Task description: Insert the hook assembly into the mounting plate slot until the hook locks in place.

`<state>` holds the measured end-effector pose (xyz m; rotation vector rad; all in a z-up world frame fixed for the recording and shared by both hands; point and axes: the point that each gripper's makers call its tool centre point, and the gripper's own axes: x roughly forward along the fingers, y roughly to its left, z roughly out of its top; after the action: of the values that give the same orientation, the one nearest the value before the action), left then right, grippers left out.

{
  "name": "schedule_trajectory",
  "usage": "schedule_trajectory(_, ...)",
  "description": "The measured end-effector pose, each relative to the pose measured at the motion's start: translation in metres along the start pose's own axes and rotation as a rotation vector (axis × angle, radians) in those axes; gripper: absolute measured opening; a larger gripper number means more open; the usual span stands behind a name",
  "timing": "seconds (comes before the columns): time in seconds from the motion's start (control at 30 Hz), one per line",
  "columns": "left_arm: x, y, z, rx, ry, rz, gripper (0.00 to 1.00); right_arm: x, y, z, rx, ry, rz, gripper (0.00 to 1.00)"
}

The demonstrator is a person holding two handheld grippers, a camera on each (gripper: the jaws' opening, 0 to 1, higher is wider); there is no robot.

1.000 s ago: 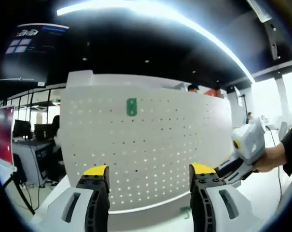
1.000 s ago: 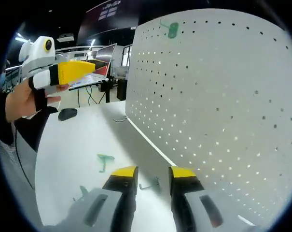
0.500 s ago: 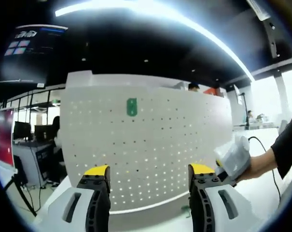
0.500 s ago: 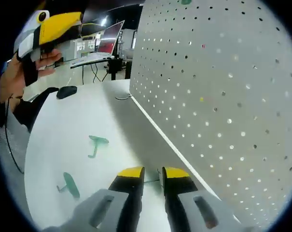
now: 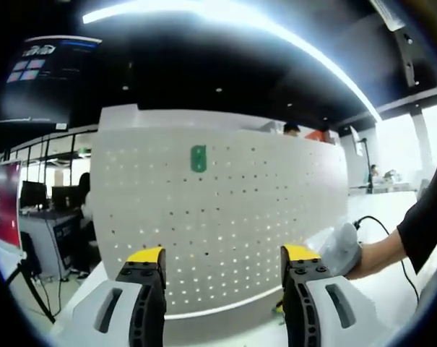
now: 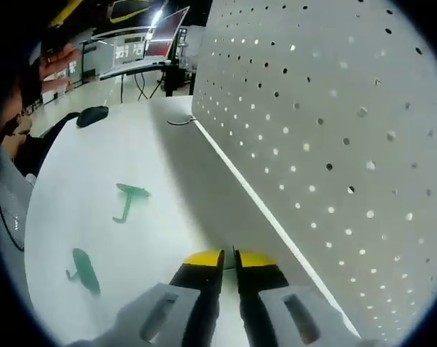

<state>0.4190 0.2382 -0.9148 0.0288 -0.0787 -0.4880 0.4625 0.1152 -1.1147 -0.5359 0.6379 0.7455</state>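
My right tongs (image 6: 228,255): yellow-tipped jaws drawn almost together, low over the white desk (image 6: 95,195) beside the board's foot; whether they pinch anything, I cannot tell. My left tongs (image 5: 220,254): jaws wide apart, holding nothing. Two green plastic hooks (image 6: 128,201) (image 6: 82,270): lying loose on the desk. White perforated pegboard panel (image 5: 225,217): upright, with a green mounting plate (image 5: 198,158) fixed high on it.

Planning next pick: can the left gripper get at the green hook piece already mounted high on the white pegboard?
Probably yes. The left gripper is open and faces the white pegboard squarely; nothing sits between its jaws and the green hook piece.
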Motion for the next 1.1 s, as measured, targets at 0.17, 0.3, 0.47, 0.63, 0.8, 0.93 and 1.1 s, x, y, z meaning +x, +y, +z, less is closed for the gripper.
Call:
schedule_trajectory(0.17,0.000,0.000,-0.001,-0.001,0.005,0.000,0.65,0.005,-0.001,-0.003,-0.012,0.020,0.006,0.03)
schedule_trajectory(0.3,0.000,0.001,-0.002,-0.005,0.007,0.002,0.64,0.005,-0.002,-0.003,-0.026,0.022,0.006,0.01)
schedule_trajectory(0.47,0.001,-0.001,-0.003,-0.004,0.011,-0.002,0.64,-0.001,-0.002,-0.002,-0.027,0.012,0.005,0.00)
schedule_trajectory(0.63,0.002,-0.005,-0.005,0.000,0.019,-0.014,0.63,-0.009,-0.006,-0.001,-0.008,-0.008,-0.007,0.00)
schedule_trajectory(0.8,0.003,-0.010,-0.008,0.004,0.026,-0.030,0.62,-0.025,-0.010,0.009,0.025,-0.068,-0.022,0.00)
schedule_trajectory(0.93,0.004,-0.017,-0.009,0.010,0.033,-0.049,0.62,-0.036,-0.014,0.018,0.063,-0.119,-0.036,0.00)
schedule_trajectory(1.1,0.005,-0.027,-0.014,0.018,0.047,-0.086,0.60,-0.057,-0.018,0.035,0.090,-0.193,-0.047,0.00)
